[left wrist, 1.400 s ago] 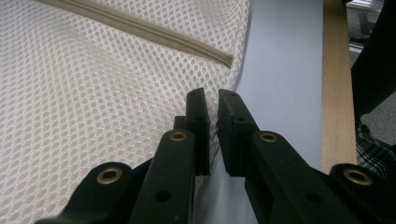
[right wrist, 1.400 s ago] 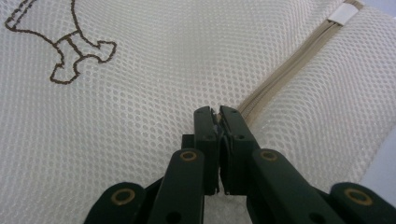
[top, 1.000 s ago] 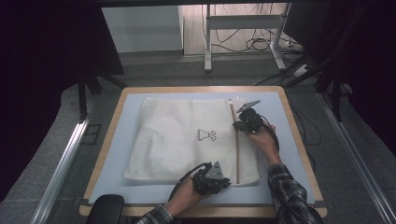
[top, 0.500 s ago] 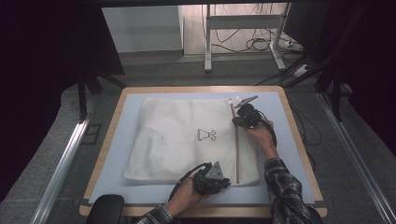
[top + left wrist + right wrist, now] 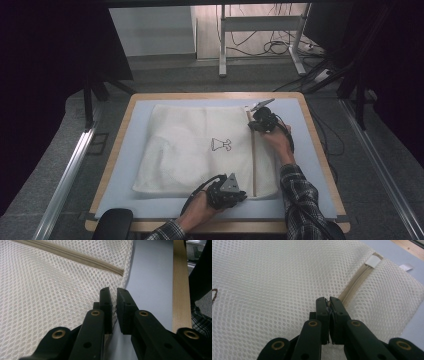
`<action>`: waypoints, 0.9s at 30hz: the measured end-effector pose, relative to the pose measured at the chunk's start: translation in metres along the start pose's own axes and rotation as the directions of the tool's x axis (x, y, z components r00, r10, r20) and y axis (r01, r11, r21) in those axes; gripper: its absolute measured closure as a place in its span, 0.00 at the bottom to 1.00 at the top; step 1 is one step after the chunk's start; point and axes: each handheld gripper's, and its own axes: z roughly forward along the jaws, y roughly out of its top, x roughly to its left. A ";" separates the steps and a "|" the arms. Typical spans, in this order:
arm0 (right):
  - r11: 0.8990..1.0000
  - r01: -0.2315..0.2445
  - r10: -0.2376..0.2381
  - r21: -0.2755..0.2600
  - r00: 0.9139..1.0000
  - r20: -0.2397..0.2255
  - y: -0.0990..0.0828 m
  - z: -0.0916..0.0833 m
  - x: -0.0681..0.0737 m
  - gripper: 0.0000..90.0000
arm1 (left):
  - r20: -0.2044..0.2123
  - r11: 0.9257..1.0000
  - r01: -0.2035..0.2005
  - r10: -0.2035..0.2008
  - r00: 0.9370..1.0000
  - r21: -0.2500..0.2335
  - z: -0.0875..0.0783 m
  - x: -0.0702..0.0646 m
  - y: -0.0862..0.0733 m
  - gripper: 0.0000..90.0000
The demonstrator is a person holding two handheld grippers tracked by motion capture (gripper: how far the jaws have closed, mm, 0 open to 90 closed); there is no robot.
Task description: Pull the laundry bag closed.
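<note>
Right gripper is sitting at the far end of the beige zipper, its jaws clenched on something small at the zipper line, most likely the slider, though it is too small to make out. Left gripper is resting at the near edge of the white mesh laundry bag, its jaws pinching the bag's near corner, with the mesh edge caught between the pads. That bag is lying flat in the middle of the pale blue mat covering the wooden bench. Its fabric is showing a fine honeycomb weave, slightly rumpled, with a small dark printed emblem near its centre. A white tab is sitting at the zipper's far end, and the zipper is running straight along the bag's right side.
</note>
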 end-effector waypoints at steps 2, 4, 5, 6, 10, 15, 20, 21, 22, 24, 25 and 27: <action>1.000 0.002 -0.002 0.000 1.000 0.002 0.002 0.002 -0.003 0.96 | 0.000 1.000 0.000 0.000 1.000 0.000 0.000 0.000 0.000 0.93; 1.000 -0.001 0.001 0.001 1.000 0.004 0.002 0.003 -0.003 0.96 | 0.000 1.000 0.000 0.000 1.000 0.000 0.000 0.000 0.000 0.93; 1.000 -0.002 0.002 0.001 1.000 0.002 0.003 0.004 -0.004 0.96 | -0.001 1.000 0.000 0.000 1.000 -0.001 0.000 0.000 0.000 0.93; 1.000 -0.002 0.002 0.000 1.000 0.008 0.003 0.004 -0.005 0.96 | -0.001 1.000 0.000 0.000 1.000 -0.001 0.000 0.000 0.000 0.93; 1.000 -0.009 0.009 -0.005 1.000 0.015 0.006 0.007 -0.008 0.96 | -0.002 1.000 0.000 0.000 1.000 -0.001 0.000 0.000 0.000 0.93; 1.000 -0.014 0.014 -0.003 1.000 0.019 0.009 0.010 -0.011 0.96 | -0.002 1.000 -0.001 0.001 1.000 -0.001 0.000 0.000 0.000 0.93; 1.000 -0.022 0.022 -0.003 0.999 0.029 0.012 0.013 -0.014 0.96 | -0.002 1.000 -0.001 0.001 1.000 -0.001 0.000 0.000 0.000 0.93; 1.000 -0.025 0.025 -0.001 0.999 0.025 0.012 0.013 -0.014 0.96 | -0.003 1.000 -0.002 0.002 1.000 0.000 0.000 0.000 0.000 0.93; 1.000 -0.025 0.025 -0.003 0.999 0.029 0.013 0.014 -0.015 0.96 | -0.002 1.000 -0.002 0.002 1.000 -0.001 0.000 0.000 0.000 0.93; 1.000 -0.028 0.028 -0.002 0.999 0.030 0.014 0.014 -0.015 0.96 | -0.003 1.000 -0.002 0.002 1.000 -0.001 0.000 0.000 0.000 0.93; 1.000 -0.025 0.025 0.000 0.999 0.037 0.015 0.015 -0.016 0.96 | -0.004 1.000 -0.003 0.003 1.000 -0.001 0.000 0.000 0.000 0.93; 1.000 -0.030 0.030 -0.003 0.999 0.040 0.016 0.016 -0.017 0.96 | -0.005 1.000 -0.005 0.005 1.000 0.000 0.000 -0.001 0.000 0.93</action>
